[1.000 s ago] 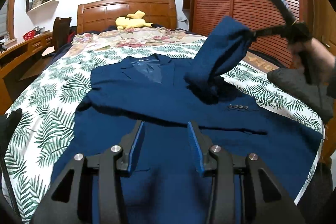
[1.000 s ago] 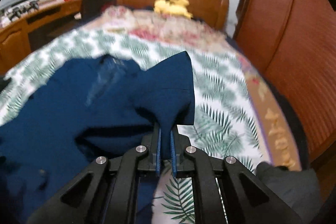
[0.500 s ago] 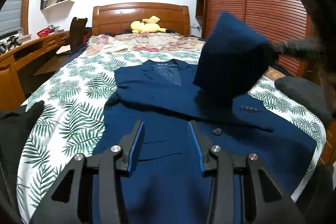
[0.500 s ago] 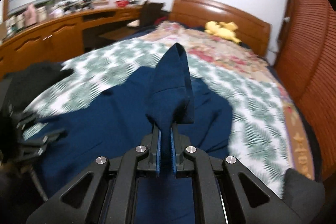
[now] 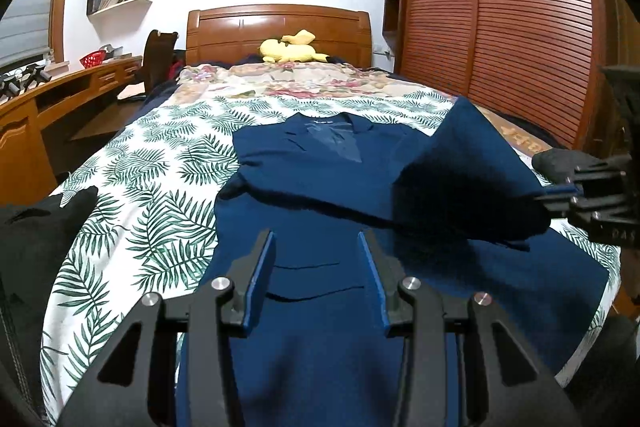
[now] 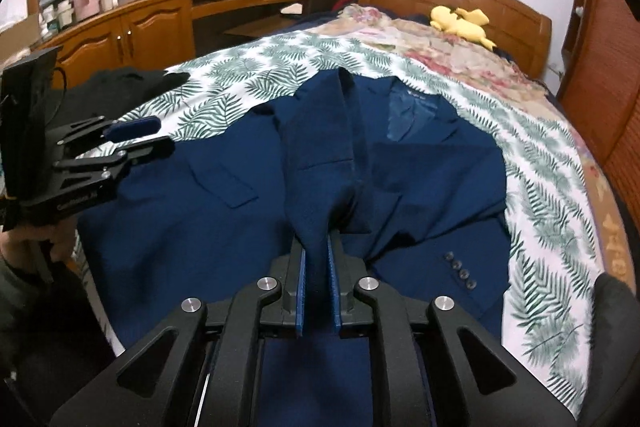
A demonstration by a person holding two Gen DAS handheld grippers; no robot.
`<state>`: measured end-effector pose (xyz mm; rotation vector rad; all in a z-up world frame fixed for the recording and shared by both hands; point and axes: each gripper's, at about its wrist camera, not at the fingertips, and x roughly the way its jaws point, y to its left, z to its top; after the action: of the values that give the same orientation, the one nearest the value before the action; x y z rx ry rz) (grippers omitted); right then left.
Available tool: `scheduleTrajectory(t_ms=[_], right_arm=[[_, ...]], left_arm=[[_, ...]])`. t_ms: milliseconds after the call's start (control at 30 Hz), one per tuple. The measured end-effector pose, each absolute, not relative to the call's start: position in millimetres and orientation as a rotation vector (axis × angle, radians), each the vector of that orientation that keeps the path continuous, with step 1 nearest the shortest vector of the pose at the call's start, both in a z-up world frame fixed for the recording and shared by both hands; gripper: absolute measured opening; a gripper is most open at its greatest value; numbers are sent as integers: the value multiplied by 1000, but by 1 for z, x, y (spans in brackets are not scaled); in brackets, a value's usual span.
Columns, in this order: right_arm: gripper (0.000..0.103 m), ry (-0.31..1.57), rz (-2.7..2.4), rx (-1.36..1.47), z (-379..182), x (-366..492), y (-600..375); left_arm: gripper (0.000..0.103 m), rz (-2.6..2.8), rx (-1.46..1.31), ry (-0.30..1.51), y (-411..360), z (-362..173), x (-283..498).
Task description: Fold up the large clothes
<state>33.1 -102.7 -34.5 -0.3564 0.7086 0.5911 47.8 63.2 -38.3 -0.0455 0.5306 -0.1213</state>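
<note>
A jacket (image 5: 320, 195) lies on the bed (image 5: 160, 163), its collar toward the headboard (image 5: 278, 23). A plush toy (image 5: 292, 49) sits before the headboard. A wardrobe (image 5: 500, 11) stands right of the bed, a bench (image 6: 132, 23) left. The right gripper (image 6: 317, 263) lifts 1 sleeve (image 6: 320, 155) over the jacket; the left gripper (image 5: 316, 259) hovers above its hem.

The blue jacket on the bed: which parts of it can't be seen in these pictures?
- Jacket hem: left wrist view, hidden behind the left gripper.
- Sleeve end: right wrist view, pinched inside the right gripper.
- Collar label: too small to read.
</note>
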Motion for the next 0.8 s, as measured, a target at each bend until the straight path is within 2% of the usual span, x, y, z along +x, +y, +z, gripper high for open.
scheduleTrajectory(t_ms=[33, 67, 133, 167, 200, 367, 800], right_arm=[[9, 710, 598, -341, -36, 31, -104], [14, 709, 600, -337, -38, 28, -104], [33, 711, 606, -321, -43, 23, -105], [45, 711, 614, -309, -43, 21, -106], [51, 707, 627, -293, -45, 17, -108], [51, 692, 620, -319, -56, 6, -117], [51, 743, 447, -264, -108, 43, -180]], left_arm=[[41, -121, -43, 530, 63, -39, 48], [41, -121, -40, 532, 63, -39, 49], [41, -124, -36, 535, 61, -40, 49], [41, -125, -34, 536, 60, -40, 49], [41, -126, -30, 537, 58, -40, 50], [41, -135, -17, 543, 50, -43, 50], [41, -155, -5, 654, 38, -71, 67]])
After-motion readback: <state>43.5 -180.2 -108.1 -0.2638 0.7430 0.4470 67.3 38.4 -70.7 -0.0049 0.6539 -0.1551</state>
